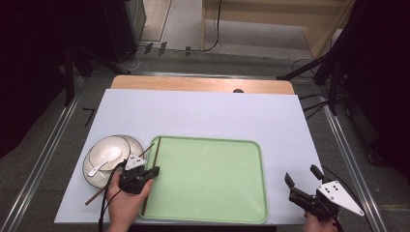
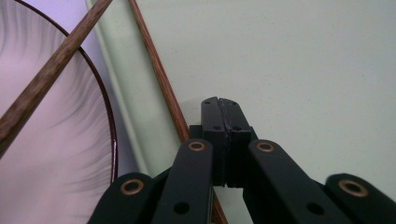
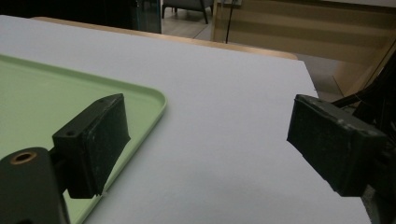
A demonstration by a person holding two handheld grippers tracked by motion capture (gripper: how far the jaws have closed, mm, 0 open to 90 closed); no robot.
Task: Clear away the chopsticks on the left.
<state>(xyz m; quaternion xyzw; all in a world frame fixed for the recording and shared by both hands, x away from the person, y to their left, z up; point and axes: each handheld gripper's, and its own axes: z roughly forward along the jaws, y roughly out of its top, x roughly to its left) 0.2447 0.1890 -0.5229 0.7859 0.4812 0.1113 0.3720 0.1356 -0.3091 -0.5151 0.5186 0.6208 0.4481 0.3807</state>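
1. On the white sheet (image 1: 203, 113) that covers the table lies a pale green tray (image 1: 208, 179), and just left of it stands a white bowl (image 1: 109, 159) on a plate, with a white spoon (image 1: 104, 162) resting inside it.
2. The left gripper (image 1: 153, 170) sits at the tray's left edge, held in a hand (image 1: 124, 205) that comes in from the bottom of the high view. Its jaws are pressed tight together, pad against pad, with nothing between them as far as the left gripper view shows.
3. One chopstick (image 2: 161, 79) lies along the tray just inside its left rim. It runs close beside the closed jaws on their left and passes under the gripper's arm; whether it touches the pads I can't quite tell from here.
4. The second chopstick (image 2: 49, 70) lies slantwise, crossing over the bowl's dark-edged rim and reaching the tray's rim near the first one's far end.
5. The right gripper (image 1: 302, 176) hangs low over the bare sheet, to the right of the tray near the table's front corner. Its jaws stand wide apart and hold nothing; the right gripper view shows the tray's corner (image 3: 149, 100) behind one pad.
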